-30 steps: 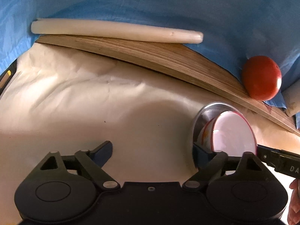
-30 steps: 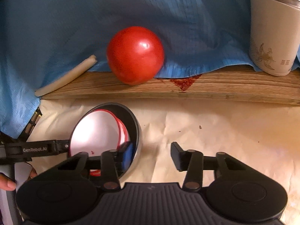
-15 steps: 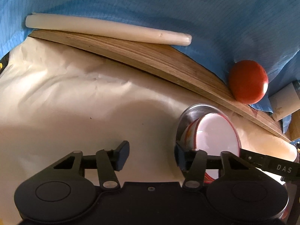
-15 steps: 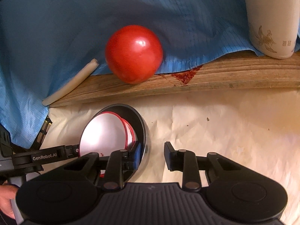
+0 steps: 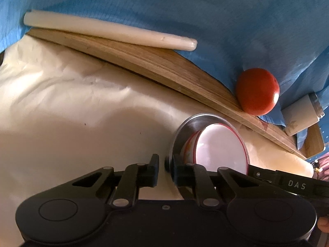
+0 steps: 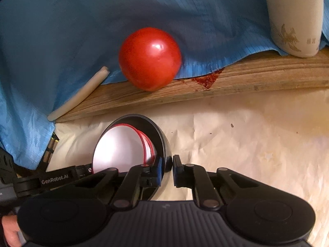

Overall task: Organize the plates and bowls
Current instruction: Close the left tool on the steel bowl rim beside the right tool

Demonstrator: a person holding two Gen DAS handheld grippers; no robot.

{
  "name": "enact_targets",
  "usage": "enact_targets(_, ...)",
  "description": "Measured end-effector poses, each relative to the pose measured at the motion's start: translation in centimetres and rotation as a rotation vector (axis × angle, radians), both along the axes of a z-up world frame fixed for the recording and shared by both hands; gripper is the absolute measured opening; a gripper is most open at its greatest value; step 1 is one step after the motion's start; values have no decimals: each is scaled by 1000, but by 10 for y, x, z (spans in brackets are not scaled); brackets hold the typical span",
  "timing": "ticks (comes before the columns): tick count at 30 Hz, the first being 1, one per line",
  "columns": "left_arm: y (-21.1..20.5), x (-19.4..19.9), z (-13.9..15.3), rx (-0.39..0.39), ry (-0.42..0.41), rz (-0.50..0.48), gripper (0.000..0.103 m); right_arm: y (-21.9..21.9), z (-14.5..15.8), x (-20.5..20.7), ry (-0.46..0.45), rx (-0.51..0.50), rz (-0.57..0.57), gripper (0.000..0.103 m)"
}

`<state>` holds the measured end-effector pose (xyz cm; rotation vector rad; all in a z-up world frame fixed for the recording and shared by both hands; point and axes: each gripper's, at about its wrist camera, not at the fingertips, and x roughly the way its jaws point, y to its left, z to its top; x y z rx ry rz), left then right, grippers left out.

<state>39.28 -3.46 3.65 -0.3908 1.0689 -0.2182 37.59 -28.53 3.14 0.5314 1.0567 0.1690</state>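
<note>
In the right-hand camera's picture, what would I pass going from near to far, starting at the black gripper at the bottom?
right gripper → metal bowl with a red-rimmed white bowl inside → cream paper → wooden board → tomato → blue cloth.

steel bowl (image 5: 186, 132) | tipped on edge, on cream paper | red-rimmed white bowls (image 5: 221, 151) nested inside
</note>
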Motion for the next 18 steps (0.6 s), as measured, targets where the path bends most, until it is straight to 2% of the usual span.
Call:
enact_targets(6, 3, 0, -2, -19, 16, 22, 21, -5, -3, 2, 32, 36, -25, 12)
enact_targets(10, 1, 0, -2, -34, 15, 18, 11, -5, -3, 2, 44, 40, -43, 15)
enact_targets(13, -1, -2, -1, -33, 11, 29, 11, -7, -6, 2, 59, 59, -74, 15)
enact_targets(18, -1, -2, 0, -24, -1, 40, 11, -2, -6, -1, 47, 33, -82, 14)
